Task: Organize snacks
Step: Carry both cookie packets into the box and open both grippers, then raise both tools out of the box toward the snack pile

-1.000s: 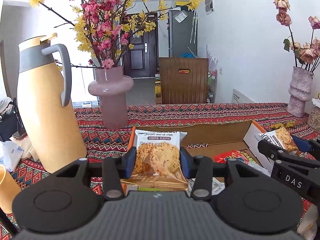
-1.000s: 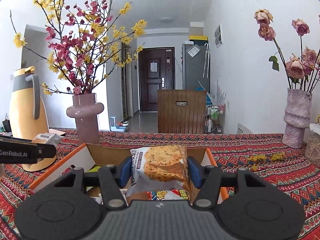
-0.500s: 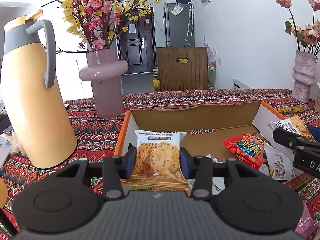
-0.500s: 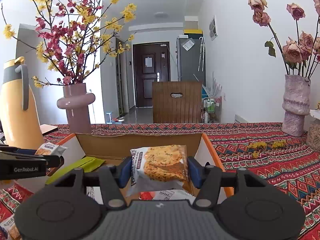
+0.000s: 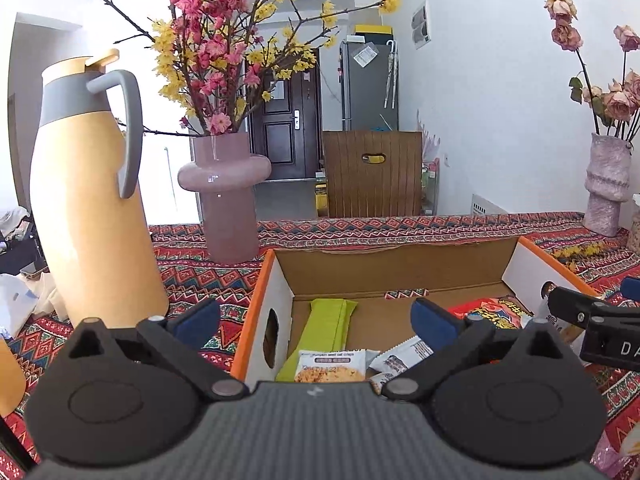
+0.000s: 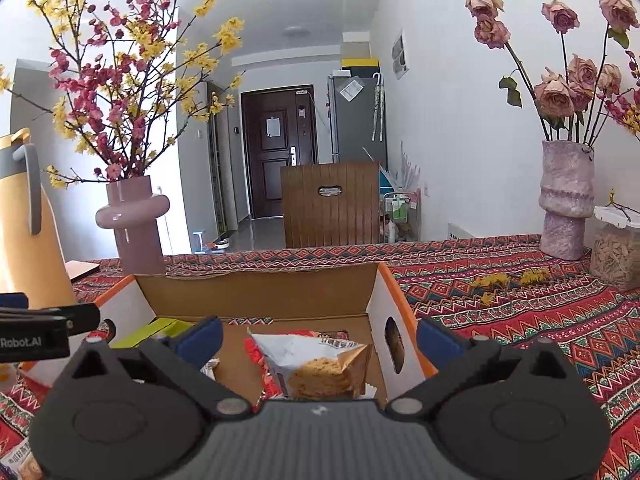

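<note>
Here, left gripper (image 5: pixel 316 320) and right gripper (image 6: pixel 318 334) over cardboard box (image 5: pixel 256 316), jaws opening wide, nothing between pads. Cookie packet (image 5: pixel 331 366) flat below left gripper; second cookie packet (image 6: pixel 320 364) tilted below right gripper. Probably light, crinkly, slippery film around brittle contents: best pinched gently across sealed side edges.

Both wrist views low and close over the near edge of the cardboard box (image 5: pixel 276 276), facing along the patterned tablecloth (image 6: pixel 520 320) toward the dark door (image 6: pixel 276 152). Left view nearer the box's left wall, right view nearer its right wall. Shared: box interior, pink vase (image 5: pixel 224 196), chair (image 6: pixel 332 204).
</note>
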A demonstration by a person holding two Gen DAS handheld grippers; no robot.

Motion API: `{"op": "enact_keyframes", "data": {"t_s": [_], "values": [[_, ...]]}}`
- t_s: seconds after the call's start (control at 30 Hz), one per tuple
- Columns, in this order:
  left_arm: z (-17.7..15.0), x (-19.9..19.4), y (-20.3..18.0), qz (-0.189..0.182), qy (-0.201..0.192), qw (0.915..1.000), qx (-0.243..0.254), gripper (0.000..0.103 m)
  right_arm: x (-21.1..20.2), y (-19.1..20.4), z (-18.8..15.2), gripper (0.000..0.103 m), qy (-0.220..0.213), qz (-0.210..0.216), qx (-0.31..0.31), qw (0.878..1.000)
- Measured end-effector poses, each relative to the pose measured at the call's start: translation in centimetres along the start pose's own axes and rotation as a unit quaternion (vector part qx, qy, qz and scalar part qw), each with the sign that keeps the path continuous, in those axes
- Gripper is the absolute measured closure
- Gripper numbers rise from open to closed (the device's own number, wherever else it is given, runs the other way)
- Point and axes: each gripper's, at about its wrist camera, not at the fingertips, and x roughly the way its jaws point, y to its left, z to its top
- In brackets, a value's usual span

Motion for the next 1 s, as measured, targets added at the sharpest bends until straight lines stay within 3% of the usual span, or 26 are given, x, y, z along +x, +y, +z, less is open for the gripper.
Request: {"op": "enact_keyframes", "data": {"t_s": [0.33,0.5,0.73,1.0], "values": [[0.1,0.0,0.8,0.006,0.005,0.9997,-0.022,0.0,-0.3,-0.1,0.0,0.0,-0.001,0.001,0.001,1.0],[1.2,-1.8,1.1,0.01,-0.012,0.9993,-0.035,0.0,-0.9,0.1,0.5,0.0,-0.006,0.009,-0.004,1.0],[1.9,-5.7,1.6,0.007,-0.011,0.9995,-0.027,0.0,-5.2,0.3,1.0,0.0,-0.01,0.018,-0.017,1.0],[-0.9,-9.5,3.2,-0.01,0.001,0.9999,-0.013,0.0,-10.2,0.8,-3.0,0.0,0.041,0.023,-0.049,0.998]]}}
